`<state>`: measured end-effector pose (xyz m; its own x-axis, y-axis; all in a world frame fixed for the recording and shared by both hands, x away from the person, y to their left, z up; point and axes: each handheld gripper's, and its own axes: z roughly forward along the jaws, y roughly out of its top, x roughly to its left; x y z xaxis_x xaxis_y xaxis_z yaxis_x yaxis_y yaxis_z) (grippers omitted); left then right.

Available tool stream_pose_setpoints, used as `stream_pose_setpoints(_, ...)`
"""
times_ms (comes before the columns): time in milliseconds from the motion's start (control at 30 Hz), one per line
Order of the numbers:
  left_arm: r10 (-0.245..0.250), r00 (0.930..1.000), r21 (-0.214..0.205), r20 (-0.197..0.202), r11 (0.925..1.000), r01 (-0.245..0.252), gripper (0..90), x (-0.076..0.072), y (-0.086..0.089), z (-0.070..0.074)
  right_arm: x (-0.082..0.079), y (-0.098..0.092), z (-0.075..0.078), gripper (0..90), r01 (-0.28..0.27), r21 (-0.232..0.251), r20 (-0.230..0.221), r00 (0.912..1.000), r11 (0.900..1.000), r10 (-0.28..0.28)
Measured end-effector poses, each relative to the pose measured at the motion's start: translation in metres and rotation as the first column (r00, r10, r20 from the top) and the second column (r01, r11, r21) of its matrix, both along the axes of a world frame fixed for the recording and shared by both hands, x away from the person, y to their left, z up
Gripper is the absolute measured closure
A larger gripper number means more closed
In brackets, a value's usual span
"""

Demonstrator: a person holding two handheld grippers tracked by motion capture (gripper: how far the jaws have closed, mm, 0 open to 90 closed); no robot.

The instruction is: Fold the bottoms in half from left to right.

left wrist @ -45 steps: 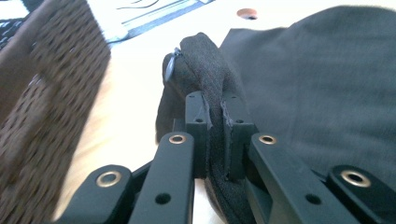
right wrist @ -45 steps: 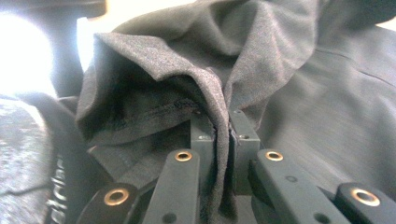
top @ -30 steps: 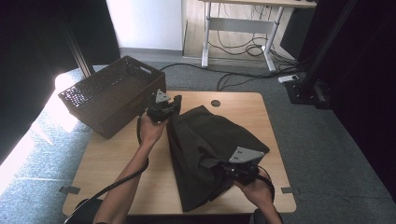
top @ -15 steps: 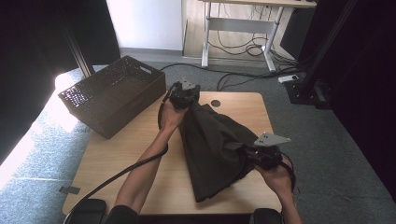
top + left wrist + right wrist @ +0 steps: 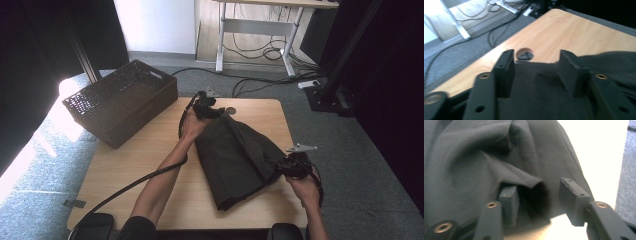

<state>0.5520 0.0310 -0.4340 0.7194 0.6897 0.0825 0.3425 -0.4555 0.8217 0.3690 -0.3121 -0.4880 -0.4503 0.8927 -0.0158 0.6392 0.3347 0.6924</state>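
A dark grey garment (image 5: 235, 155) lies spread on the wooden table (image 5: 135, 165), running from the far middle to the near right. My left gripper (image 5: 210, 107) sits at its far end. Its jaws have just been opening; in the left gripper view they stand apart (image 5: 536, 58) with the cloth's (image 5: 541, 100) edge lying loose between them. My right gripper (image 5: 287, 165) is at the cloth's right corner. Its jaws have also just been opening (image 5: 539, 190), and a fold of cloth (image 5: 474, 157) drapes over one pad without being pinched.
A dark woven basket (image 5: 120, 100) stands on the table's far left corner. A round cable hole (image 5: 524, 54) lies just beyond the left gripper. The table's right edge is close to the right gripper. Behind the table, cables (image 5: 260, 82) run across the floor under a white desk frame.
Both hands have carried the garment to the right and pulled it out longer. The left gripper went toward the far edge, the right gripper toward the right edge and down.
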Motion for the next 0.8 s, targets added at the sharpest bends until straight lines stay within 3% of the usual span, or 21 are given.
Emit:
stream_pose_setpoints(133, -0.056, 0.9983, -0.025, -0.011, 0.9981, 0.056, 32.3, -0.019, 0.005, -0.003, -0.012, -0.015, 0.004, 44.2, 0.017, -0.030, -0.008, 0.9998, 0.9994, -0.017)
stream_pose_setpoints(300, -0.095, 0.9948, 0.009, -0.038, 0.9954, 0.095, 21.6, -0.049, 0.006, -0.020, -0.025, -0.016, 0.018, 41.9, 0.003, -0.009, 0.008, 1.0000, 1.0000, -0.003)
stream_pose_setpoints(467, -0.123, 0.9884, 0.010, -0.089, 0.9922, 0.124, 13.9, -0.080, 0.011, -0.042, -0.030, 0.008, 0.031, 38.5, -0.088, 0.045, 0.019, 0.9960, 0.9951, 0.088)
stream_pose_setpoints(600, -0.139, 0.9839, 0.003, -0.113, 0.9902, 0.140, 9.4, -0.102, 0.013, -0.055, -0.028, 0.035, 0.033, 33.0, -0.149, 0.063, 0.013, 0.9888, 0.9868, 0.149)
stream_pose_setpoints(700, -0.145, 0.9831, 0.018, -0.111, 0.9888, 0.148, 7.4, -0.113, 0.013, -0.063, -0.023, 0.055, 0.026, 28.8, -0.165, 0.045, 0.013, 0.9862, 0.9852, 0.165)
stream_pose_setpoints(800, -0.142, 0.9837, 0.041, -0.110, 0.9882, 0.147, 6.6, -0.121, 0.014, -0.073, -0.017, 0.071, 0.013, 29.9, -0.165, -0.003, 0.008, 0.9862, 0.9862, 0.165)
